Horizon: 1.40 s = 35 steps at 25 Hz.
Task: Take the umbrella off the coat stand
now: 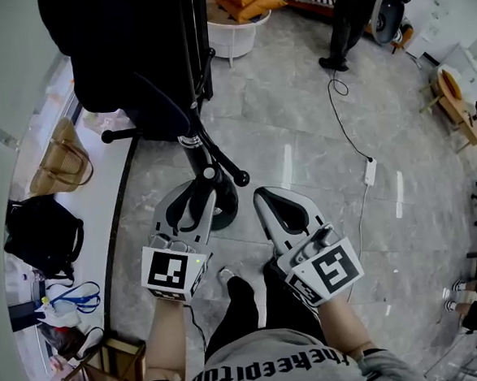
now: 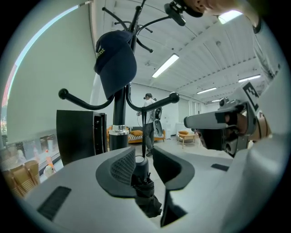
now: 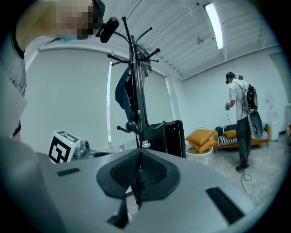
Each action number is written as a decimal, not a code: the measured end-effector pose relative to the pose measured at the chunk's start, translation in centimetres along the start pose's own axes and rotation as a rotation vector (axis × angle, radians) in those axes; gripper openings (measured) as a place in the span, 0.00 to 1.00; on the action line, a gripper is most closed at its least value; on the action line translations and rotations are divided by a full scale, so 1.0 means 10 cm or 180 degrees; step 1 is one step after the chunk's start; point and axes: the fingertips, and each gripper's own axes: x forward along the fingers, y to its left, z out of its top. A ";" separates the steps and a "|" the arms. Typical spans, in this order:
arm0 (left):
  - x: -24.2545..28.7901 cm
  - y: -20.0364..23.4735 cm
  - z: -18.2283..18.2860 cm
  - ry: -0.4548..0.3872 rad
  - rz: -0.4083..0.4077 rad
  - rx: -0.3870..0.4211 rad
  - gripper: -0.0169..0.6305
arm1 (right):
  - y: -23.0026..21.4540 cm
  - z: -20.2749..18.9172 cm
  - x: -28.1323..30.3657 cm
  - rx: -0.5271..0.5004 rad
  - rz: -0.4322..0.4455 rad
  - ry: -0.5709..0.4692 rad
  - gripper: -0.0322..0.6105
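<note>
Left gripper [image 2: 144, 157], mine: matt grey plastic, ribbed black pads [image 2: 122, 166]. The umbrella [image 2: 144, 189]: black cloth, crumpled. The coat stand [image 2: 119, 109]: glossy black metal, chrome collar [image 2: 118, 132]. The floor [image 1: 298, 116]: polished grey stone tile.

Head view: the camera I watch through sits high and looks steeply down, close over the left gripper [image 1: 199, 188] and the right gripper [image 1: 265, 198]. The grey floor [image 1: 298, 116] spreads out beyond them, and the coat stand [image 1: 193, 140] rises just ahead.

Left gripper view: low and near level, it looks along its own jaws with the stand's pole close in front (the right gripper crosses its right edge).

Right gripper view: also level along its jaws. It has the stand a little farther off and the left gripper at lower left.

All three views share the stand and a person [image 1: 345, 19] standing well apart across the room.
</note>
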 end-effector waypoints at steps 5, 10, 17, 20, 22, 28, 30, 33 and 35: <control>0.10 -0.01 -0.10 -0.0029 0.0014 0.0078 0.27 | -0.02 -0.09 -0.02 -0.0006 -0.0016 0.0058 0.07; 0.21 0.02 -0.16 -0.0043 0.0071 0.0113 0.33 | -0.05 -0.15 -0.03 0.0003 -0.0026 0.0115 0.07; 0.34 0.07 -0.30 -0.0007 0.0125 0.0034 0.38 | -0.06 -0.25 -0.04 -0.0022 -0.0019 0.0192 0.07; 0.40 0.07 -0.32 0.0012 0.0113 -0.0001 0.39 | -0.09 -0.25 -0.05 -0.0037 -0.0036 0.0199 0.07; 0.44 0.06 -0.35 0.0028 0.0099 -0.0022 0.39 | -0.11 -0.25 -0.06 -0.0045 -0.0053 0.0201 0.07; 0.55 0.05 -0.42 0.0082 0.0100 -0.0130 0.39 | -0.18 -0.27 -0.09 -0.0046 -0.0081 0.0244 0.07; 0.58 0.06 -0.43 0.0091 0.0132 -0.0153 0.39 | -0.20 -0.28 -0.10 -0.0050 -0.0085 0.0250 0.07; 0.60 0.09 -0.44 0.0093 0.0200 -0.0132 0.39 | -0.23 -0.28 -0.12 -0.0051 -0.0094 0.0252 0.07; 0.62 0.11 -0.45 0.0100 0.0213 -0.0124 0.38 | -0.24 -0.28 -0.12 -0.0056 -0.0099 0.0259 0.07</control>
